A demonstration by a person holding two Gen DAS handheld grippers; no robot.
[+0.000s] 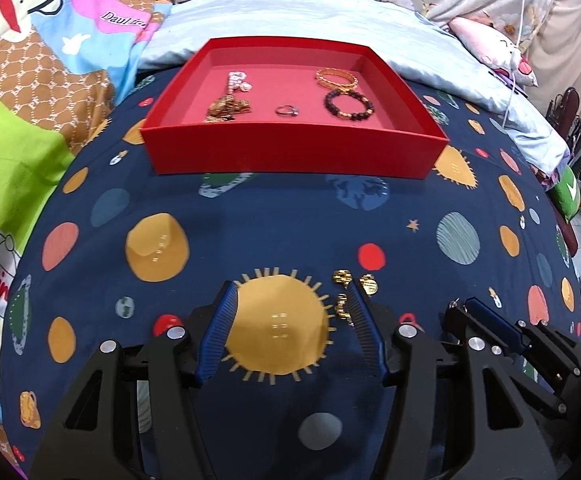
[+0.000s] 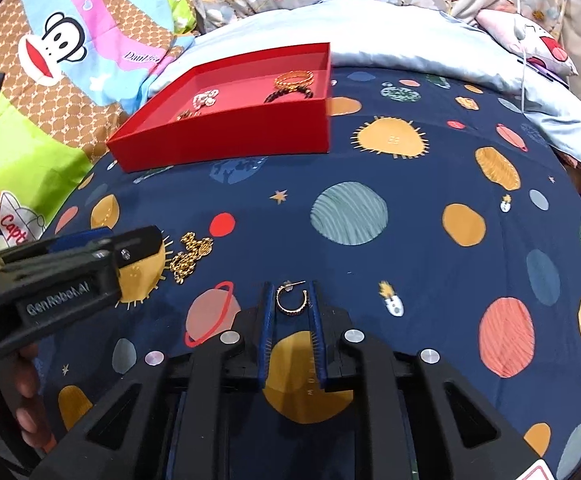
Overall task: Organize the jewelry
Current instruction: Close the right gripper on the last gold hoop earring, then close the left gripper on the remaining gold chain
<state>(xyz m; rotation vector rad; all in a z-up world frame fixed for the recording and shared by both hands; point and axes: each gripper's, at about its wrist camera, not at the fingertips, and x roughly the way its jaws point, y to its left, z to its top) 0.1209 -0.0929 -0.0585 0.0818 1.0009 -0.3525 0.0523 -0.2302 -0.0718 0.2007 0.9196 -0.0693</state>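
Right gripper (image 2: 290, 300) around hoop earring (image 2: 290, 301)

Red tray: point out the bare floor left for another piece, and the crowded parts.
In the red tray, floor is free along the near wall, in front of the ring, and in the far middle between the pearl piece and gold bangles. The gold chain pile and dark bead bracelet crowd both sides.

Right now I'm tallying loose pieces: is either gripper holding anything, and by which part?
Right gripper: fingers pinch the hoop earring across its sides. Left gripper: open, holding nothing.
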